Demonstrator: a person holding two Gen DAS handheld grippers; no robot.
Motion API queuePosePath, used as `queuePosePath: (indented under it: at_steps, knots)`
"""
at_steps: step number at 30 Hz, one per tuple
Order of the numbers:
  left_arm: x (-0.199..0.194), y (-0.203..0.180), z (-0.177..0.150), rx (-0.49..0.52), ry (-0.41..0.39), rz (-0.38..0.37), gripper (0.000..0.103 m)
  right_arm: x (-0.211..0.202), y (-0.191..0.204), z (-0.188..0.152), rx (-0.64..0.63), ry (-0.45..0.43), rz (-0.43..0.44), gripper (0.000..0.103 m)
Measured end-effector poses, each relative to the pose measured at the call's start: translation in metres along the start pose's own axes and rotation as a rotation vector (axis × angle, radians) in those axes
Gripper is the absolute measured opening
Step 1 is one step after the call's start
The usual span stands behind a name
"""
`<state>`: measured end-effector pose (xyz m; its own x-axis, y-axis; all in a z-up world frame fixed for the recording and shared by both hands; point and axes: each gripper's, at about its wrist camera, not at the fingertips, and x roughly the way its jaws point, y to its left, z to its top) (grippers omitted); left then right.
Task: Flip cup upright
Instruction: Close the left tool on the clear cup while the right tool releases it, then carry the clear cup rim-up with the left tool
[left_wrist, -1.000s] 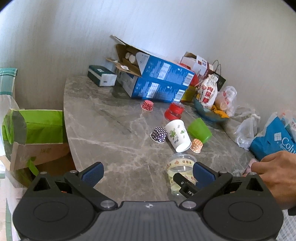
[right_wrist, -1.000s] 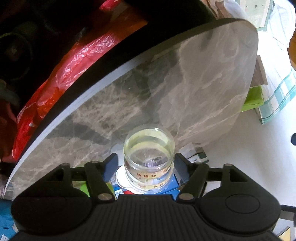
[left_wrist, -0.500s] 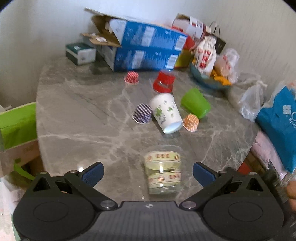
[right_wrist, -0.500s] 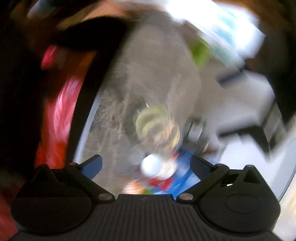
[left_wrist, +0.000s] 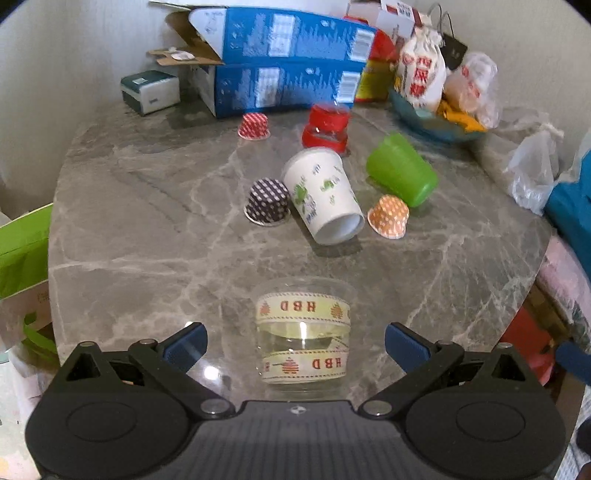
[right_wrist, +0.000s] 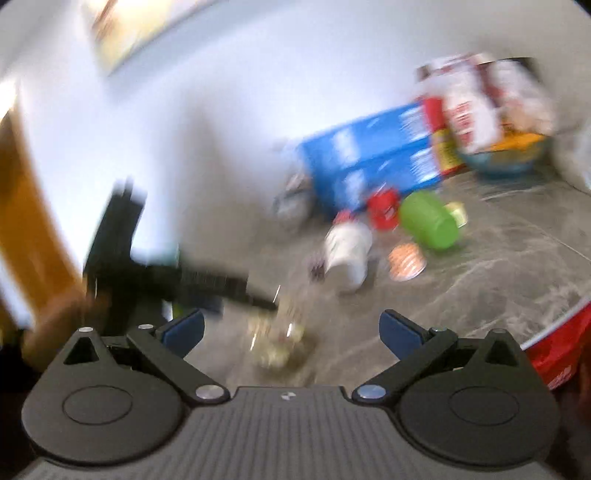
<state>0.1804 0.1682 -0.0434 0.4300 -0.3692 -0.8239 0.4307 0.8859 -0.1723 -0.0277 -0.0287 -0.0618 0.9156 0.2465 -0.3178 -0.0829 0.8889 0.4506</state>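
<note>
Both tools stand with their fingers spread wide and nothing held: our left tool (left_wrist: 293, 341) frames the clear cup (left_wrist: 303, 332), fingers well off its sides, and our right tool (right_wrist: 291, 328) also gapes over the same cup (right_wrist: 280, 339), which is only a blur in that view. We see this cup standing on the grey marble tabletop (left_wrist: 147, 240) near its front edge, clear plastic with cream "HBD" bands, mouth up as far as we can tell.

Further back lie a white paper cup (left_wrist: 323, 195) on its side, mouth toward us, and a green cup (left_wrist: 400, 170) also on its side. Between and beside them sit small cupcake liners upside down: a dark chequered one (left_wrist: 267, 201) touching the white cup, an orange one (left_wrist: 388, 216) just beside the green cup, a red one (left_wrist: 253, 126) further back. Behind them stand a red container (left_wrist: 327, 127) and a blue carton (left_wrist: 280, 59).
</note>
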Motion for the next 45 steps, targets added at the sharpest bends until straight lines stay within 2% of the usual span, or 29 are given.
queuePosePath:
  at_steps: [3, 8, 20, 27, 31, 32, 41, 44, 45]
  knots:
    - [0.013, -0.006, 0.004, 0.011, 0.069, 0.024, 0.098, 0.000, -0.010, -0.002, 0.019, 0.010, -0.010, 0.102]
    - [0.027, -0.013, 0.012, 0.019, 0.121, 0.059, 0.098, 0.001, -0.034, -0.003, 0.116, 0.021, 0.004, 0.102]
    - [0.046, -0.023, 0.012, 0.038, 0.123, 0.125, 0.097, 0.014, -0.050, -0.007, 0.129, 0.069, 0.014, 0.102]
    - [0.053, -0.029, 0.010, 0.063, 0.134, 0.141, 0.082, 0.014, -0.055, -0.007, 0.139, 0.073, 0.012, 0.102]
    - [0.057, -0.031, 0.009, 0.073, 0.139, 0.131, 0.067, 0.016, -0.057, -0.007, 0.141, 0.079, 0.011, 0.102]
    - [0.057, -0.032, 0.008, 0.079, 0.139, 0.133, 0.067, 0.016, -0.057, -0.007, 0.143, 0.081, 0.011, 0.102]
    - [0.048, -0.032, 0.007, 0.119, 0.099, 0.098, 0.066, 0.025, -0.057, -0.008, 0.144, 0.098, 0.018, 0.102]
    - [0.033, -0.032, 0.010, 0.133, 0.012, 0.053, 0.066, 0.026, -0.056, -0.006, 0.138, 0.093, 0.020, 0.102]
    - [0.027, -0.031, 0.010, 0.140, -0.046, 0.026, 0.066, 0.026, -0.056, -0.006, 0.137, 0.089, 0.020, 0.102]
